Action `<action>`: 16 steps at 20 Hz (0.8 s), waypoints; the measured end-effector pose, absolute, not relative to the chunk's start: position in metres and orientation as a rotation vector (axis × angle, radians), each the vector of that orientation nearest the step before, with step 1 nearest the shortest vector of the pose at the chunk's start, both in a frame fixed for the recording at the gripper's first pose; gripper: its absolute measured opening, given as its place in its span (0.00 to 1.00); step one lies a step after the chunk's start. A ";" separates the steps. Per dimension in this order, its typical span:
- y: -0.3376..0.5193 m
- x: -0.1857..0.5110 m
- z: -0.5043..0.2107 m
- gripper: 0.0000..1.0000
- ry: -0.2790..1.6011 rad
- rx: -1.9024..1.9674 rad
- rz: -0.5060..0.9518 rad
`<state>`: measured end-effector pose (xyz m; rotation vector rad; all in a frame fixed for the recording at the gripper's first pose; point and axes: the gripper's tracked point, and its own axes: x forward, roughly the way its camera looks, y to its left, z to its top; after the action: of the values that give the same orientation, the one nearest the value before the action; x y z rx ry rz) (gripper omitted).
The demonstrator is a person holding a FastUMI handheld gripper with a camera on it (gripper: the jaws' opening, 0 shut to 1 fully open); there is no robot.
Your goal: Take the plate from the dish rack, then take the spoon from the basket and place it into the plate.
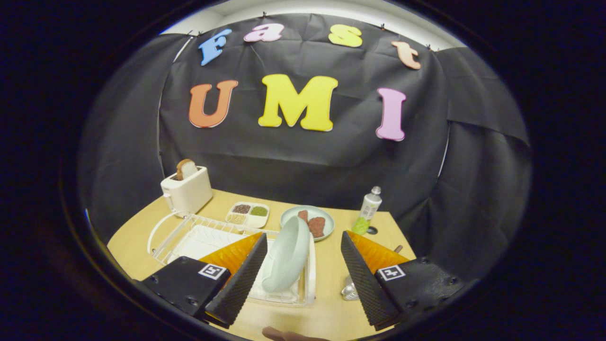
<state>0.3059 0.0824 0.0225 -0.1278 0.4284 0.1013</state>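
A pale green plate (287, 253) stands on edge in the white wire dish rack (189, 232) on the wooden table. My gripper (303, 279) is open, its fingers spread wide to either side of the plate, the left finger (241, 279) over the rack and close to the plate's left face, the right finger (367, 279) well apart from it. A small shiny metal piece (349, 290) shows by the right finger, mostly hidden behind it; I cannot tell what it is.
A white toaster (187, 191) with a slice of bread stands behind the rack. Beyond the plate lie a white divided dish (247, 214) of seeds and a green plate (307, 222) with brown food. A small bottle (367, 210) stands at the back right.
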 end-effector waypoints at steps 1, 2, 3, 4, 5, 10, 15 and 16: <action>0.085 0.317 0.020 1.00 0.475 -0.101 0.108; 0.086 0.327 0.017 1.00 0.514 -0.072 0.111; 0.087 0.336 0.014 0.99 0.559 -0.051 0.116; 0.087 0.344 0.009 0.98 0.603 -0.036 0.123; 0.088 0.352 0.004 0.98 0.650 -0.036 0.134; 0.093 0.373 -0.034 0.91 0.914 -0.025 0.124; 0.093 0.390 -0.039 0.77 0.996 -0.093 0.122; 0.093 0.390 -0.040 0.74 1.015 -0.093 0.115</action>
<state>0.3905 0.0932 -0.0399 -0.0933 1.0149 0.1147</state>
